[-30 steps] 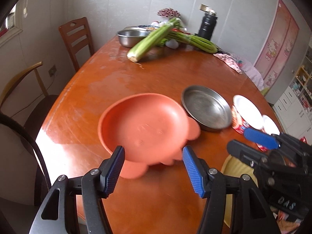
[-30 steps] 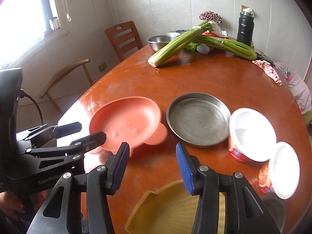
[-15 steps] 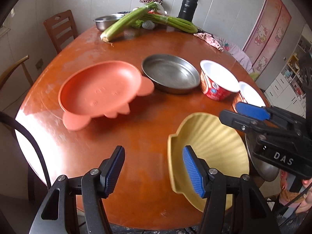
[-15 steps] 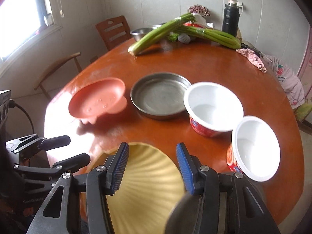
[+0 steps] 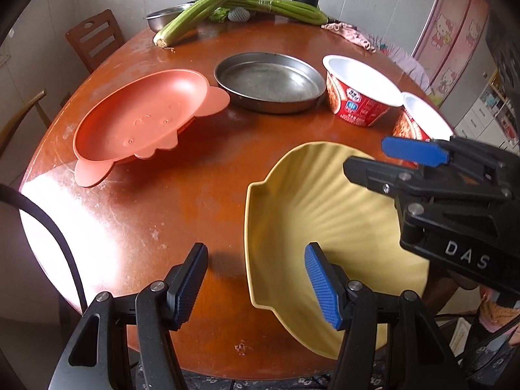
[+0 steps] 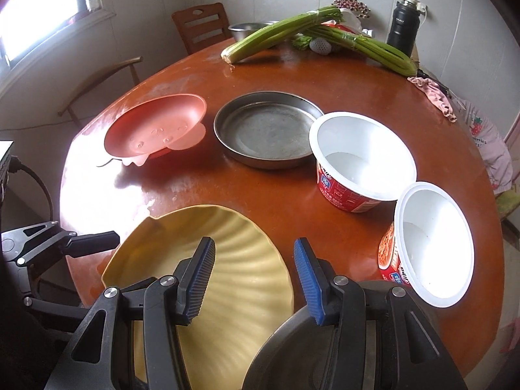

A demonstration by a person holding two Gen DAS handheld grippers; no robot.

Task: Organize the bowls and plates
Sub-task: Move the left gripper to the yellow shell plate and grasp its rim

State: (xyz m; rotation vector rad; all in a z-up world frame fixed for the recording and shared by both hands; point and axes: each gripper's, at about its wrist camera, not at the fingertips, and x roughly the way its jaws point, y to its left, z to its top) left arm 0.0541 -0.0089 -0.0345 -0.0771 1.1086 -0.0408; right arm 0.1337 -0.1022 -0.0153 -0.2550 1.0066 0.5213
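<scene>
An orange animal-shaped plate (image 5: 143, 120) (image 6: 156, 128) lies on the round wooden table (image 5: 182, 201). Beside it sits a steel pan (image 5: 269, 81) (image 6: 266, 130), then two red-and-white paper bowls (image 6: 360, 159) (image 6: 432, 243). A yellow shell-shaped plate (image 5: 328, 208) (image 6: 227, 273) lies at the near edge. A dark steel bowl (image 6: 312, 354) shows under my right gripper. My left gripper (image 5: 256, 282) is open and empty above the table, at the yellow plate's left edge. My right gripper (image 6: 253, 279) is open and empty above the yellow plate; it also shows in the left wrist view (image 5: 406, 159).
Celery bunches (image 6: 286, 32), a steel bowl (image 5: 165, 18), a black flask (image 6: 403, 26) and a pink cloth (image 6: 432, 94) sit at the table's far side. Wooden chairs (image 6: 201, 26) stand by the wall on the left.
Both grippers have pulled back from the orange plate toward the near table edge. The orange plate now rests on the table, and the yellow plate has come under the grippers.
</scene>
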